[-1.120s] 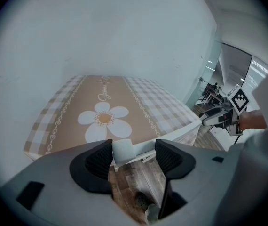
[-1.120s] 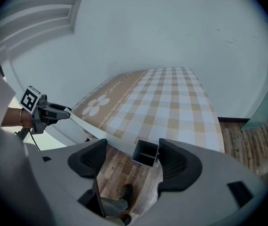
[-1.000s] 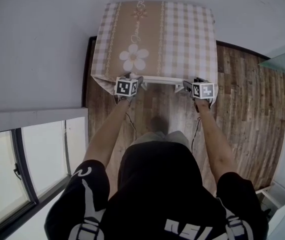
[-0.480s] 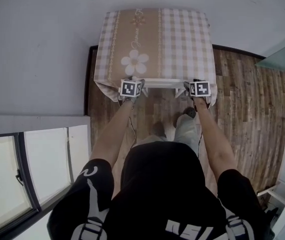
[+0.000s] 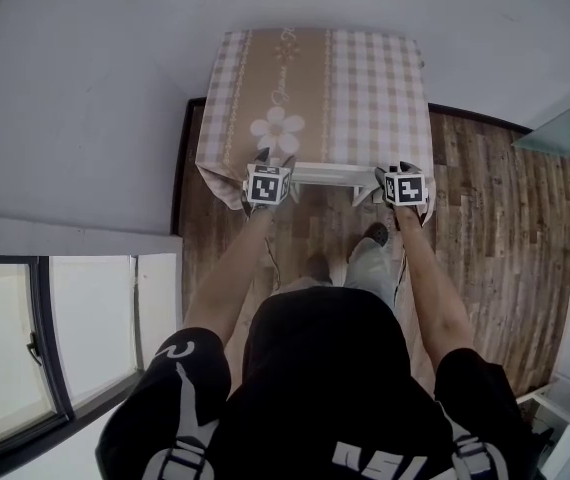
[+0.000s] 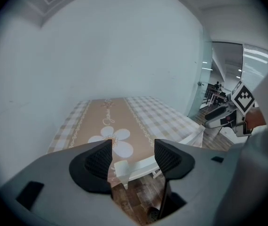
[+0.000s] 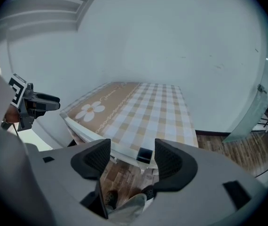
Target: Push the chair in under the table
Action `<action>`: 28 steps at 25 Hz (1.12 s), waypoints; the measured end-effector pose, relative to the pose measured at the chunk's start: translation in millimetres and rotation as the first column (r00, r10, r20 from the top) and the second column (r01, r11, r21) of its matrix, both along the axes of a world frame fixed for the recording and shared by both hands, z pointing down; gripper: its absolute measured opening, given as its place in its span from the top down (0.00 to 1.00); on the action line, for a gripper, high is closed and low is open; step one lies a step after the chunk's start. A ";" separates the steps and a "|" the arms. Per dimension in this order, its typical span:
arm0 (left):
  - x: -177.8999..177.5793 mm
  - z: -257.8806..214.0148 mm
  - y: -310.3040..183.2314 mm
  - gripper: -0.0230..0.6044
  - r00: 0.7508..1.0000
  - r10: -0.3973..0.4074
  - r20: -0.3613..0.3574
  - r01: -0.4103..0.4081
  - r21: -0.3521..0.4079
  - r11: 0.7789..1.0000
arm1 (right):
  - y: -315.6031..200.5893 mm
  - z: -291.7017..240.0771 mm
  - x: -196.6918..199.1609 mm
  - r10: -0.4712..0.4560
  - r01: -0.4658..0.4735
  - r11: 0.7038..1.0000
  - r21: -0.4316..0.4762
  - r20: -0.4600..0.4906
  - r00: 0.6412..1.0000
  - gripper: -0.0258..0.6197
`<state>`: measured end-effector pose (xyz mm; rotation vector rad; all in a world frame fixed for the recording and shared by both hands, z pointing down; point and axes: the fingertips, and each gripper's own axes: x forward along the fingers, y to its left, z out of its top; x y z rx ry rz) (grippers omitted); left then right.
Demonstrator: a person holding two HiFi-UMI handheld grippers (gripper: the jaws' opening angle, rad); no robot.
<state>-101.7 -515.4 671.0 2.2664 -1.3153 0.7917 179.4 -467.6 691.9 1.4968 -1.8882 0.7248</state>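
Beige checked cloth: it covers the table (image 5: pixel 365 78), with a white flower printed near the front edge; the table stands against a pale wall.
White chair (image 5: pixel 330 175): only its top rail shows, lying along the table's near edge. The seat and legs are hidden under the cloth, so it probably sits fully in, though that cannot be confirmed.
Wood floor (image 5: pixel 495 198): dark planks, with the person's shoe (image 5: pixel 377 234) just behind the chair.
Left claw (image 6: pixel 133 155): released, jaws apart, nothing between the pads. It hovers by the left end of the rail, which shows just beyond the jaws.
Right claw (image 7: pixel 132 155): released, with nothing in its gap. Its jaws have just been closing a little. It hovers by the right end of the rail.
Step in hand: judged the tail of the push, as the chair looks tucked in and neither claw is gripping it.
Next move: if the rail can still travel, set both claws against it evenly and press level towards the wall, so the chair does not skew. Otherwise, draw both claws back clear of the cloth.
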 end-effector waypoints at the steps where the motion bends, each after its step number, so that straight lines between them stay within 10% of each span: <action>1: 1.4 -6.8 -0.3 0.51 1.000 0.001 -0.008 -0.001 0.015 1.000 | -1.5 -6.2 -0.7 0.000 0.000 1.000 0.014 0.006 1.000 0.48; 11: 18.9 -78.4 -9.5 0.51 0.996 0.029 -0.083 -0.014 0.175 0.984 | -22.6 -76.6 -3.6 -0.055 0.046 0.976 0.213 0.036 0.998 0.58; 20: 44.6 -149.2 -4.2 0.53 0.984 0.017 -0.178 0.036 0.290 0.956 | -31.1 -168.6 -4.9 0.063 -0.141 0.899 0.415 0.197 0.978 0.62; 28: 59.8 -202.2 6.6 0.55 0.987 0.047 -0.155 0.015 0.375 0.927 | -24.0 -212.3 -30.3 -0.036 -0.062 0.867 0.495 0.186 0.982 0.63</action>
